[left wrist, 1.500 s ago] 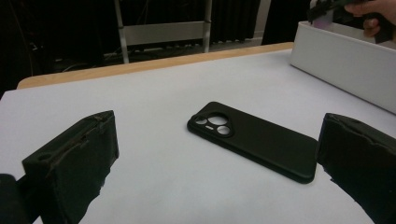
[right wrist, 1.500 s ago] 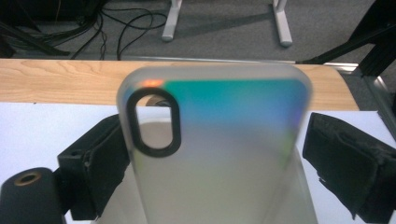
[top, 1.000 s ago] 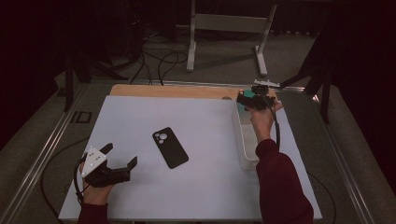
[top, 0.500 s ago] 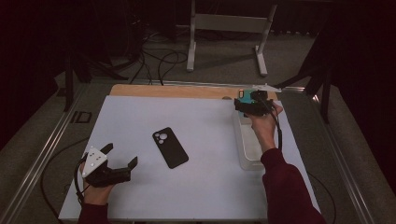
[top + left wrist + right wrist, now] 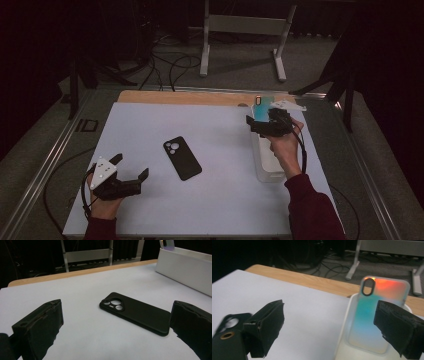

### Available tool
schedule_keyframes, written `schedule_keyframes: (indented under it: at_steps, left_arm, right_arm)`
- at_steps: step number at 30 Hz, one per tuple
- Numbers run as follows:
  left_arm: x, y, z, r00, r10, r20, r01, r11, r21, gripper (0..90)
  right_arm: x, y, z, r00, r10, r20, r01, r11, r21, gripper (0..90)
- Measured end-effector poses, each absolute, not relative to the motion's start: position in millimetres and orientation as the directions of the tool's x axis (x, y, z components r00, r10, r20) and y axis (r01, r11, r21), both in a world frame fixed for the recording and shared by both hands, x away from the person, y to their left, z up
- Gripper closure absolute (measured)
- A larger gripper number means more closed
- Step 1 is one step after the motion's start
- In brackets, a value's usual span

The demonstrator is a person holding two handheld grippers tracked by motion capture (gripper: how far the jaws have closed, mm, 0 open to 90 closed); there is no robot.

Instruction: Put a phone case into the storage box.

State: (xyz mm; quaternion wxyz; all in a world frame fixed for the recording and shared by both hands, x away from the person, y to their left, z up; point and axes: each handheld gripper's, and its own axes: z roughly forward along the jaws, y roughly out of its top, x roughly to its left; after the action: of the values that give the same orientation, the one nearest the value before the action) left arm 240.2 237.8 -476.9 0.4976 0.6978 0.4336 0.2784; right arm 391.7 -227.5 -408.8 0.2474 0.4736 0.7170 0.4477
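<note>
Dark red sleeves, black left gripper [image 5: 131, 173] with grey three-cornered plate, black right gripper [image 5: 256, 125], blocky black jaws, thin black cables

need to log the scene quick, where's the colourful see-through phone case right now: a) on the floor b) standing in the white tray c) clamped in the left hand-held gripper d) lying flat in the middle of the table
b: the iridescent case stands upright at the far end of the white tray, in front of the open right hand-held gripper; the one lying flat mid-table is the black phone case.
</note>
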Motion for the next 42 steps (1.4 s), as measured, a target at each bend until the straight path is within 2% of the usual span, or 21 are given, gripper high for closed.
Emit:
schedule_keyframes:
  at_steps: [4,8,20,24,32,35,39,42]
  left_arm:
    - [241,237,-477,0.470,0.881,-0.043,0.328,-0.129,0.936,0.0]
    - [242,235,-476,0.479,0.877,-0.042,0.327,-0.134,0.936,0.0]
    - [251,219,-467,0.515,0.856,-0.037,0.359,-0.176,0.917,0.0]
    - [258,210,-464,0.510,0.859,-0.037,0.375,-0.184,0.909,4.4]
    - [277,185,-457,0.556,0.831,-0.017,0.375,-0.233,0.897,23.0]
    - [285,173,-455,0.569,0.823,-0.009,0.374,-0.249,0.894,33.7]
    - [299,158,-455,0.619,0.785,-0.034,0.382,-0.263,0.886,56.1]
    - [307,146,-458,0.632,0.774,-0.034,0.394,-0.283,0.874,62.7]
  right_arm:
    - [384,-227,-408,-0.452,0.889,0.077,0.444,0.150,0.883,8.9]
    - [358,-224,-408,-0.493,0.870,0.024,0.390,0.196,0.899,8.9]
    - [323,-222,-416,-0.531,0.847,0.037,0.346,0.177,0.922,8.9]
    - [314,-221,-421,-0.531,0.847,0.034,0.339,0.175,0.924,9.0]
    - [298,-221,-429,-0.533,0.845,0.038,0.294,0.144,0.945,9.0]
    - [293,-224,-432,-0.535,0.844,0.048,0.288,0.129,0.949,9.3]
    - [287,-228,-438,-0.531,0.846,0.049,0.282,0.122,0.952,9.5]
    - [285,-231,-439,-0.521,0.852,0.049,0.289,0.122,0.949,9.5]
